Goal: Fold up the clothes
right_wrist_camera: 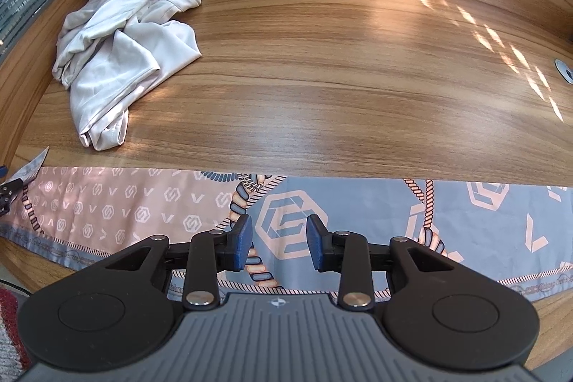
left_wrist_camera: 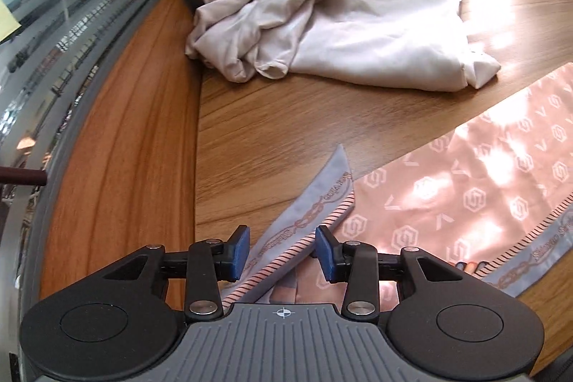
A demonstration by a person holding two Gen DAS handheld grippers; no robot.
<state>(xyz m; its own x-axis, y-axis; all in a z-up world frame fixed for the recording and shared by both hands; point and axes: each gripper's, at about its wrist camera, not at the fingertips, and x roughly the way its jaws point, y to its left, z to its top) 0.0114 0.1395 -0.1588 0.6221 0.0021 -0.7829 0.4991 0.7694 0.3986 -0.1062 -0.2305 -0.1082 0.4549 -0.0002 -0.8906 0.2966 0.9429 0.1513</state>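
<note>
So from the left wrist view you get the left hand-held gripper [left_wrist_camera: 282, 251] with its blue pads [left_wrist_camera: 239, 249] standing partway apart, and the folded-over corner of the scarf [left_wrist_camera: 447, 203] runs right between them, but I can't see the pads actually pressing on it, so it looks let go rather than pinched. That corner shows the grey border with the chain print and the striped edge, flipped over onto the pink part with the little hexagon logos. Further back on the wooden table [left_wrist_camera: 125, 131] there's the crumpled white garment [left_wrist_camera: 340, 24], sitting well apart from the scarf, up near the window glass. Swap to the right wrist view and you see what the left one can't: the scarf [right_wrist_camera: 358, 213] stretches in a long band across the near edge of the table [right_wrist_camera: 322, 59], pink on the left end and grey-blue with rope prints and big logos on the rest. The right hand-held gripper [right_wrist_camera: 279, 242] hangs over that grey-blue part, jaws partway apart, nothing clamped between them. The white garment [right_wrist_camera: 118, 59] is off at the far left here, and there's a small metal fitting [right_wrist_camera: 564, 68] set in the table at the right edge.
</note>
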